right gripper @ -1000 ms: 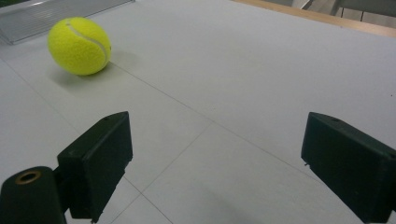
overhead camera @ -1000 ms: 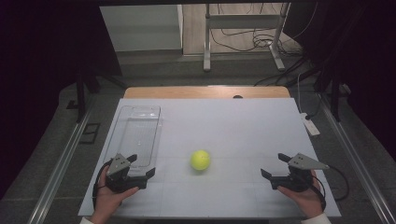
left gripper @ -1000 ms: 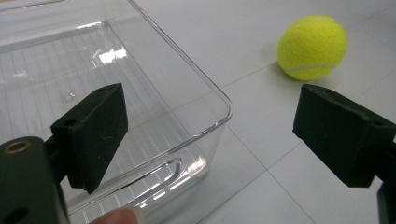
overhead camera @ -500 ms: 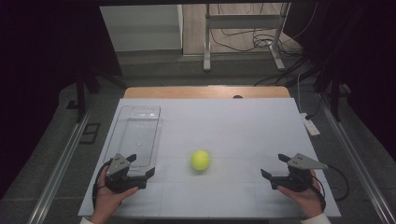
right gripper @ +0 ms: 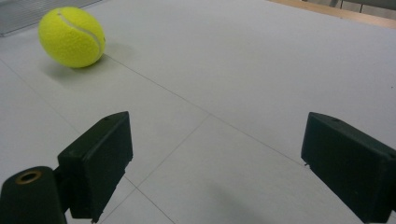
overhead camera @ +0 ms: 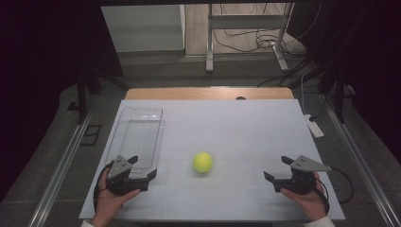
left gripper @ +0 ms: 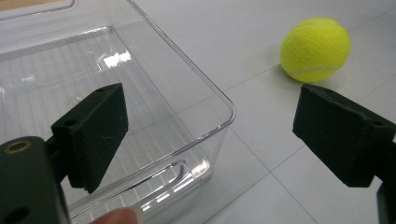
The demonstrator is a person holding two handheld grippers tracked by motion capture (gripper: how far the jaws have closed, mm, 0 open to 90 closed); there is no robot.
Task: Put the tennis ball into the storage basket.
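Dim room around a white-topped bench (overhead camera: 246, 123), wooden edge at the far side, cables and a metal stand on the floor beyond. Tennis ball (overhead camera: 203, 162) resting on the bare surface near the middle of the bench's near half, roughly between the two hands, well apart from both. Clear plastic bin (overhead camera: 137, 135) standing empty at the left, long side running away from the person, ribbed floor visible through the walls in the left gripper view. Left gripper (overhead camera: 139, 166) held low just at the bin's near corner, jaws wide apart with nothing between them, the ball (left gripper: 315, 49) off beyond its right-hand jaw. Right gripper (overhead camera: 278, 168) held low near the right edge, jaws likewise spread and empty, the ball (right gripper: 71, 36) lying ahead and to the side. Judged from this: work not yet begun, ball untouched, bin empty; reach, grasp, lift and placing into the bin probably all left to do. No brand, label or legible writing anywhere; only the pale curved seam on the ball's yellow felt, and thin grid lines on the bench top.
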